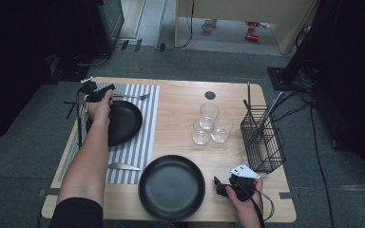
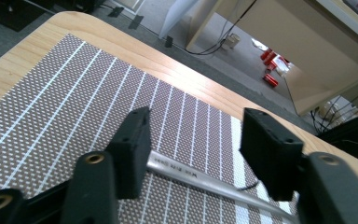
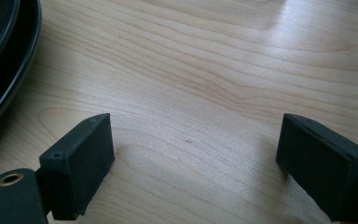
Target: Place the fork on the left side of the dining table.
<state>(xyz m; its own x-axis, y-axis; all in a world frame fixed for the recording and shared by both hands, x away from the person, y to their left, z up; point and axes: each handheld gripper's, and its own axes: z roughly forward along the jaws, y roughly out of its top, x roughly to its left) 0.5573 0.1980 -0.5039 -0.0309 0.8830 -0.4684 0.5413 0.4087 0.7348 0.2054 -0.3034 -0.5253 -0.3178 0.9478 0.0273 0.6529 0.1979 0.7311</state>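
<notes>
A silver utensil lies across the far end of the striped placemat. My left gripper is at that utensil's handle end, beside the small black plate. In the left gripper view the jaws stand apart just above the placemat. The utensil's handle runs slantwise between them, ungripped. My right gripper rests near the table's front edge, right of the large black plate. Its jaws are wide open over bare wood, with the plate's rim at the left.
A knife lies on the placemat's near end. Three glasses stand mid-table. A black wire basket holding long utensils stands at the right edge. The wooden table has a dark round spot at the back.
</notes>
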